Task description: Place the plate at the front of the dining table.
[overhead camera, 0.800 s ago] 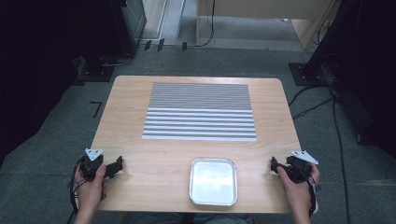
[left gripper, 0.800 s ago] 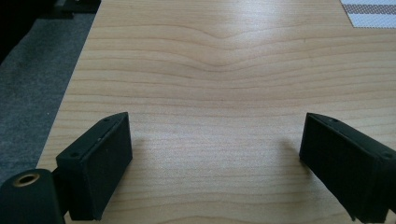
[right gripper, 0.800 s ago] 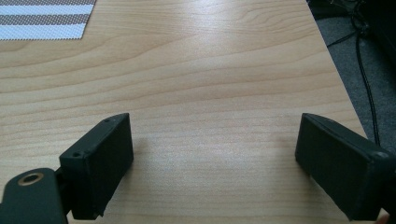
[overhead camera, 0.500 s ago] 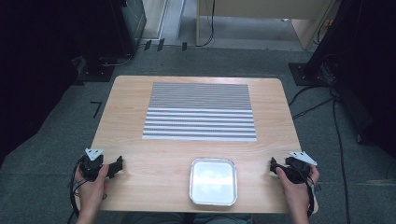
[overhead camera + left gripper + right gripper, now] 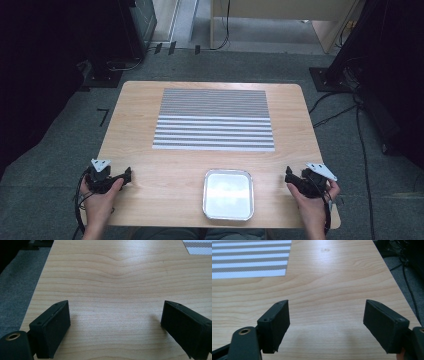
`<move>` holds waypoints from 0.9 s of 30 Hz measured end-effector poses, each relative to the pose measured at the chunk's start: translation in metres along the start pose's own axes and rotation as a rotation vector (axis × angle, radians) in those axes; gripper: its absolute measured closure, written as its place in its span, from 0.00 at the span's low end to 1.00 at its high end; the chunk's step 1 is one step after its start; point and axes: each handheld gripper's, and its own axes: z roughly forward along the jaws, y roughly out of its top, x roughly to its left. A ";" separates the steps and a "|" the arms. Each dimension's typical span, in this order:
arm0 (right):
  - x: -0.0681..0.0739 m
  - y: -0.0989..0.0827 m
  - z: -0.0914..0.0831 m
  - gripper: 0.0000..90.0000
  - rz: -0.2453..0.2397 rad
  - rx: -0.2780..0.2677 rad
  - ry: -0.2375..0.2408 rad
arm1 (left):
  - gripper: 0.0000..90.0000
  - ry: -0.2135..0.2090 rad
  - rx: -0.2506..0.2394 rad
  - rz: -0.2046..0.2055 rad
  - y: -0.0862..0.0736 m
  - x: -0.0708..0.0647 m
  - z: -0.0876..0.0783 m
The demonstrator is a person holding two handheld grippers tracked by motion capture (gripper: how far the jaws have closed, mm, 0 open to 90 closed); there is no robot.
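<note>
Tray point(image 5: 227, 194) in high view; left tongs point(image 5: 115, 325) face bare wood.

Two black handheld tools, left tool point(image 5: 112, 179) at lower left and right tool point(image 5: 302, 181) at lower right, each topped by a grey three-cornered plate, with blocky black jaws, brass-ringed screw holes and trailing black cables

Striped mat point(image 5: 215, 119) flat on far half of wooden table point(image 5: 150, 165); black cables point(image 5: 360, 125) trail across grey floor, right.

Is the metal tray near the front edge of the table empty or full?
Empty: the metal tray shows a bare shiny bottom, nothing lying in it.
</note>
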 end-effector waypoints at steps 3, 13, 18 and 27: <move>0.006 0.000 -0.003 0.25 -0.007 -0.003 0.009 | 0.10 0.000 0.000 0.000 0.000 0.000 0.000; 0.022 0.002 -0.018 0.35 -0.006 -0.041 0.092 | 0.15 0.045 -0.009 0.030 0.000 -0.014 -0.006; 0.030 0.002 -0.021 0.40 -0.020 -0.072 0.144 | 0.15 0.003 -0.034 0.030 0.003 -0.028 -0.016; 0.038 -0.001 -0.032 0.50 0.018 -0.112 0.189 | 0.15 -0.079 -0.045 0.065 0.002 -0.063 -0.029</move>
